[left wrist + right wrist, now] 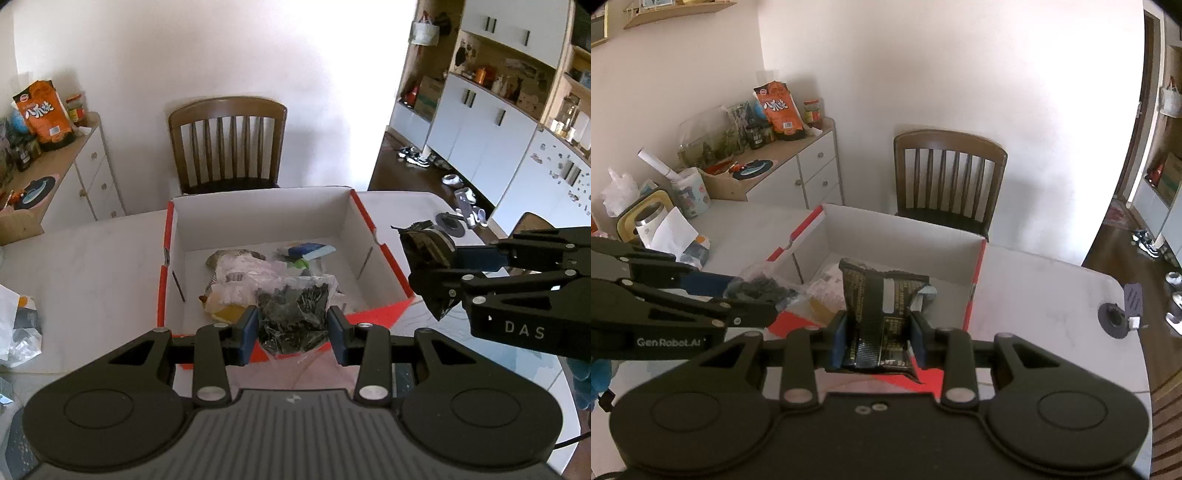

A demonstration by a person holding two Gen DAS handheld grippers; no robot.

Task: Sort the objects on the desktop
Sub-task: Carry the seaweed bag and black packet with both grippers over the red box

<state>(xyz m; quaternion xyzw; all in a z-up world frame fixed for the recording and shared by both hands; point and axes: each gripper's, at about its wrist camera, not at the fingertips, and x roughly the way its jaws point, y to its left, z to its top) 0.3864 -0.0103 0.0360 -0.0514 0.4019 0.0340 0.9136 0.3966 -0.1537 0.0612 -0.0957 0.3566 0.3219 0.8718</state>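
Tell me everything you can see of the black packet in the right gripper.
The black packet is a crinkled, glossy foil-like pouch with fine gold print and a pale strip down its middle. It stands roughly upright, its top edge ragged, clamped low down between the blue pads of the right gripper. It hangs over the near wall of the red-edged box, touching only the pads as far as I can tell.

Right gripper (878, 336): blue pads closed on a black foil packet (882, 314), held upright between them.
Packet: gold print, torn top edge, standing over the near wall of the box.
Box (905, 229): red outside, white inside, open, just ahead of the fingers; pale wrappers lie on its floor.
Left gripper (753, 291): to the left, closed on a clear bag of dark pieces (764, 286) at the box's left wall.
Chair (949, 177): brown, beyond the box.
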